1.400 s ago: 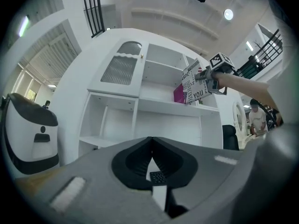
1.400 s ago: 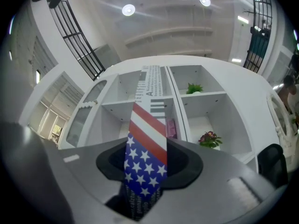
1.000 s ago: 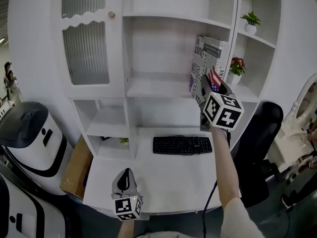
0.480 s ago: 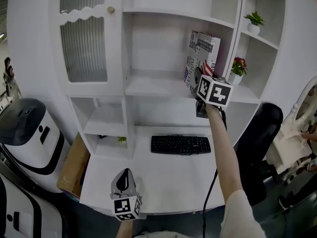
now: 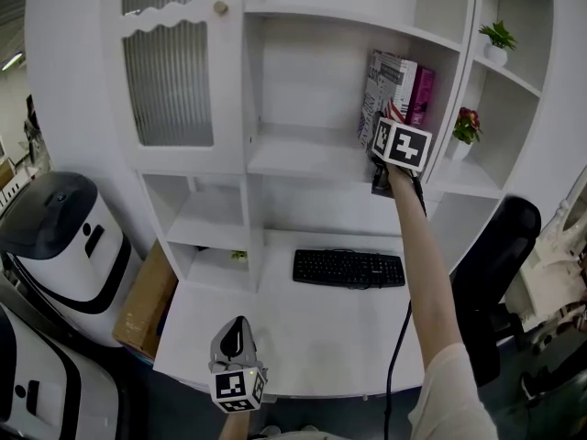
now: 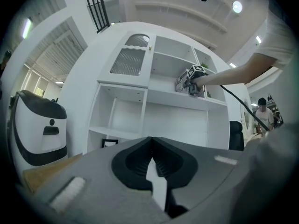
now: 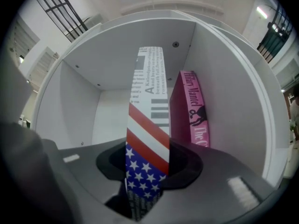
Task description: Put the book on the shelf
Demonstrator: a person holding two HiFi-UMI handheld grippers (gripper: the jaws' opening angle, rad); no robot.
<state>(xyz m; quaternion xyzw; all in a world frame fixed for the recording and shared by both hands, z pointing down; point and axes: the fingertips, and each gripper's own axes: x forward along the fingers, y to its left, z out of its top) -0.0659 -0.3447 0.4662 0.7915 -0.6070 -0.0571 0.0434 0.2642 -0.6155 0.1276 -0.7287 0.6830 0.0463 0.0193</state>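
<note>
White shelving [image 5: 303, 159] is surrounding the flag-spined book [image 7: 147, 125], upright just beside a pink book [image 7: 194, 111], with the jaws of the right gripper [image 7: 147, 171] clamping its lower spine. It is looking stiff and fairly light, best gripped there. The jaws of the left gripper [image 5: 236, 333] are sitting together.

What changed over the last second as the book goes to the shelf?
The right tongs, shut on the book, carried it forward into the shelf compartment. It now stands nearly upright beside a pink book; before, it leaned in front of the opening. Nothing was let go. The left tongs stayed shut, low over the desk; the keyboard did not move.
</note>
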